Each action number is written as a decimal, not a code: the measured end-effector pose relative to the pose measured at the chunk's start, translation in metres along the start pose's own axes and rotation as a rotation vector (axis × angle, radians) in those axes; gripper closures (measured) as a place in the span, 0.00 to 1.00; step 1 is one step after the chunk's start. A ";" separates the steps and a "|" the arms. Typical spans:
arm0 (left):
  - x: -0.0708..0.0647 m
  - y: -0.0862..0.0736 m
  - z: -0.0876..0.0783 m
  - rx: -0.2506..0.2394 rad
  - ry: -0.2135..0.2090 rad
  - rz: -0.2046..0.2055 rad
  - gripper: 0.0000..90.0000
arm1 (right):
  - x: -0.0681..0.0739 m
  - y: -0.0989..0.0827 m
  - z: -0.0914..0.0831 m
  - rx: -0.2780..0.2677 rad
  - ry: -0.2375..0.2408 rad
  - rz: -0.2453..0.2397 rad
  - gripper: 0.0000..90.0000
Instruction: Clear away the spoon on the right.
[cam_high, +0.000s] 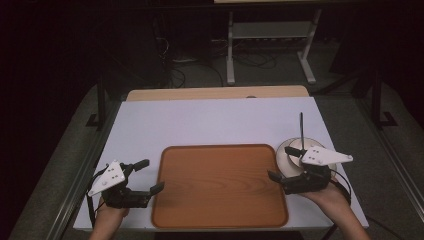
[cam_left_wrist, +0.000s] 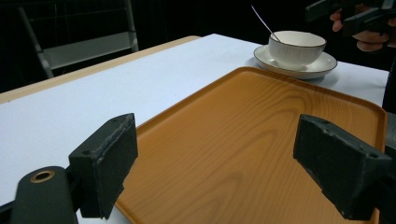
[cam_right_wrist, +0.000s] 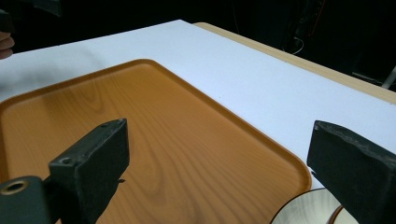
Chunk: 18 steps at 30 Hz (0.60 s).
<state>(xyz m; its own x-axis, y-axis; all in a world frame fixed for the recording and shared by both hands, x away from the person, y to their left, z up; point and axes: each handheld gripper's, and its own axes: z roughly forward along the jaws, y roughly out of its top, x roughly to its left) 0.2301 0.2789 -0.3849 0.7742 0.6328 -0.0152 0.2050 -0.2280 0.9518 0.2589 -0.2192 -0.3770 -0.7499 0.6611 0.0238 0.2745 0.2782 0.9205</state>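
Observation:
An empty wooden tray (cam_high: 220, 185) lies in the middle of the white table top (cam_high: 210, 122). A white cup (cam_left_wrist: 297, 48) with a spoon (cam_left_wrist: 262, 19) in it stands on a white saucer (cam_left_wrist: 322, 68) just right of the tray. My left gripper (cam_high: 148, 176) hovers open at the tray's left edge, jaws wide apart and empty. My right gripper (cam_high: 282, 162) is open at the tray's right edge, right over the saucer (cam_high: 283, 159), nothing between its jaws. In the right gripper view the saucer's rim (cam_right_wrist: 299, 210) shows at the bottom beside the tray (cam_right_wrist: 154, 140).
The white top rests on a wooden table (cam_high: 215, 93) whose far edge shows behind it. A metal frame (cam_high: 270, 35) and cables lie on the dark floor beyond. The person's hands (cam_high: 327, 197) hold both grippers near the front edge.

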 end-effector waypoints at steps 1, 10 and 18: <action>0.000 0.000 -0.001 -0.003 0.002 -0.001 0.15 | -0.002 0.001 0.001 0.003 -0.001 0.001 0.06; 0.000 0.000 -0.001 0.000 0.009 0.000 0.15 | -0.014 0.011 0.002 0.007 -0.020 0.010 0.07; 0.002 -0.001 0.001 -0.002 0.009 -0.012 0.15 | -0.029 0.018 0.000 0.011 -0.038 0.016 0.07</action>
<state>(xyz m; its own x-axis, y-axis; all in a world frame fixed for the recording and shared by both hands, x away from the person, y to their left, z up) 0.2319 0.2799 -0.3856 0.7659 0.6426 -0.0242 0.2134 -0.2184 0.9522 0.2855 -0.2332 -0.3606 -0.7220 0.6915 0.0232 0.2927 0.2749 0.9158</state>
